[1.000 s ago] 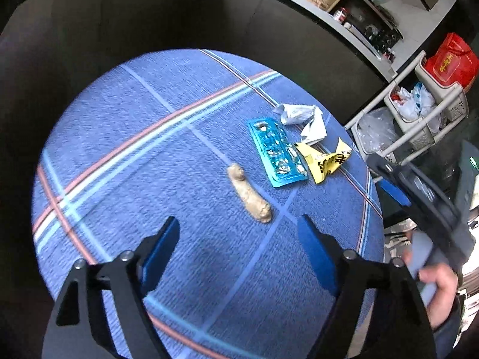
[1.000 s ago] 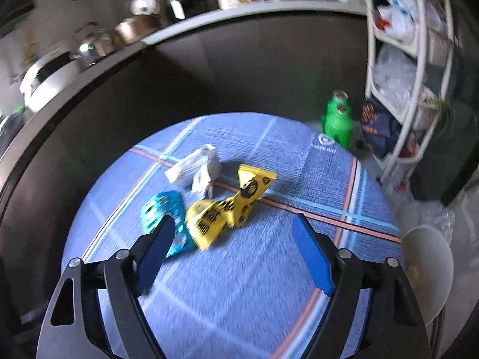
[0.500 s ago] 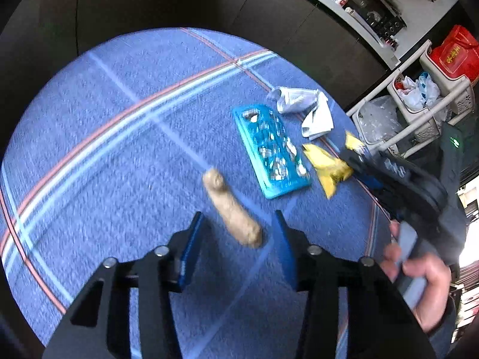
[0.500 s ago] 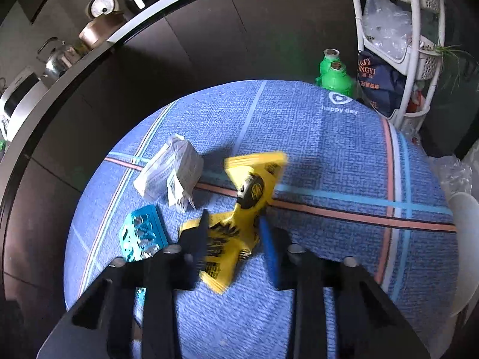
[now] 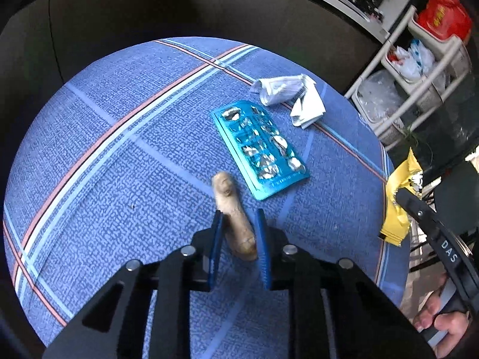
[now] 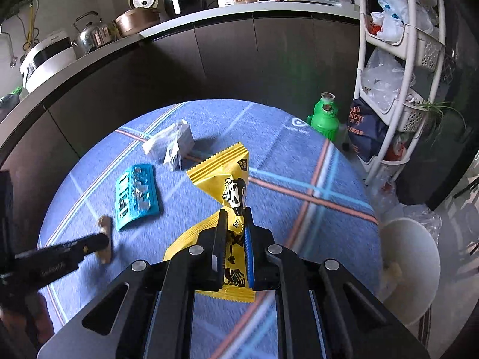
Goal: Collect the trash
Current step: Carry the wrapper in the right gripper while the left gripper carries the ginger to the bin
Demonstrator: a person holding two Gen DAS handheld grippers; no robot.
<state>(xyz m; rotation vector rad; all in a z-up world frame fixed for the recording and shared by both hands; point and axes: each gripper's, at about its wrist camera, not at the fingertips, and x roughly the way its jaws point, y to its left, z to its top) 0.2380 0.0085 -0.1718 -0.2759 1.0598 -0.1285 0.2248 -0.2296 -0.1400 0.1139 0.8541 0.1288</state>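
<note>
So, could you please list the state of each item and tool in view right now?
Left tool: closing around the ginger piece.
Ginger piece: on the tablecloth, between the pads.
Right tool: closing, gripping the wrapper.
Yellow snack wrapper: pinched, lifted.
Blue blister pack: flat, emptied.
Crumpled paper: lying untouched.

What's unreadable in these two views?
- Left wrist view: near end of the ginger piece hidden between the left hand-held gripper fingers, whose jaws are closing.
- Right wrist view: yellow wrapper lower print hidden by the closing right hand-held gripper.
- Blister pack text too small.
</note>
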